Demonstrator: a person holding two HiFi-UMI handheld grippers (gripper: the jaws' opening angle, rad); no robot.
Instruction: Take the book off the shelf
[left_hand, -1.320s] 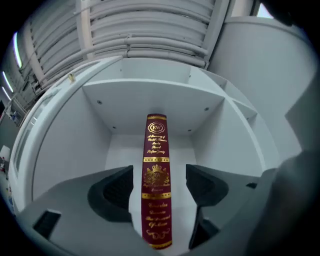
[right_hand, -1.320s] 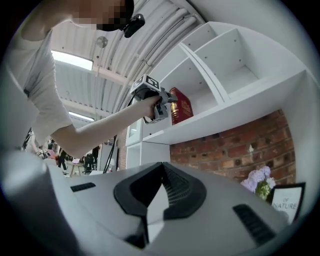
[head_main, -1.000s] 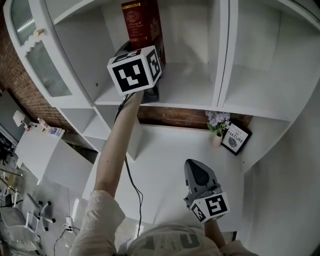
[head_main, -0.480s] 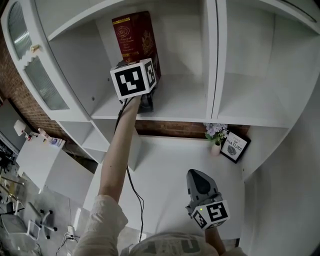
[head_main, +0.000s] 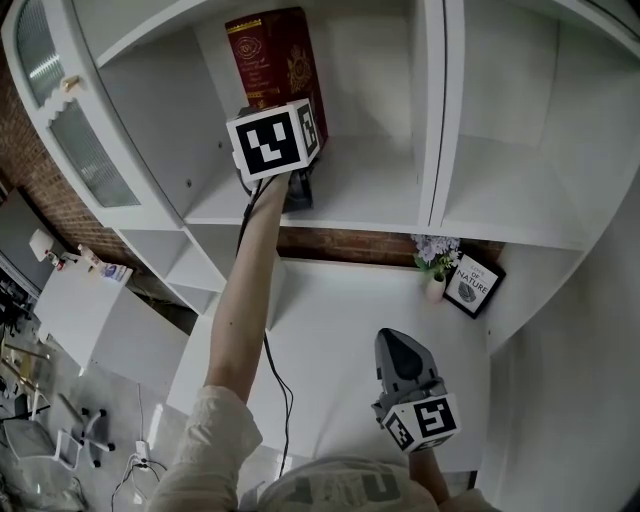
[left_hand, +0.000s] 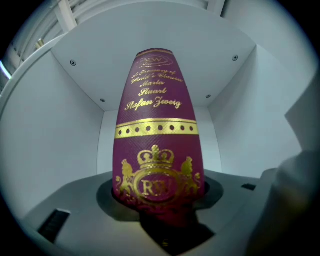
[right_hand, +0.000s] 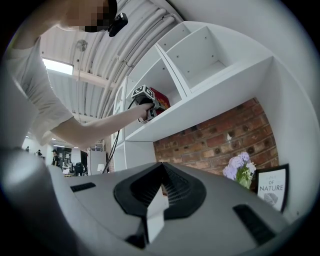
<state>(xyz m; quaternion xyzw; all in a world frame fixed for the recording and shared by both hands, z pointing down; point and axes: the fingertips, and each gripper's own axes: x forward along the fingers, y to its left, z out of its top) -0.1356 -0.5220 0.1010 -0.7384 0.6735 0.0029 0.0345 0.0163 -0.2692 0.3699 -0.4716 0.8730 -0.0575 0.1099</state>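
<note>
On the shelf (head_main: 370, 195), left claw (left_hand: 160, 200) was closing round book (left_hand: 156, 145); next needed firm pinch, then pull-out; right claw (right_hand: 155, 200) sat pressed together.

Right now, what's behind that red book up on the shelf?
Only the compartment's white back wall shows, on either side of the red book. Whatever sits directly behind the book is covered by it.

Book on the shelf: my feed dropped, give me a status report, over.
Left gripper closing around book, spine between jaws. Right gripper shut, empty, held low. Book upright on shelf. Nothing in the way.
</note>
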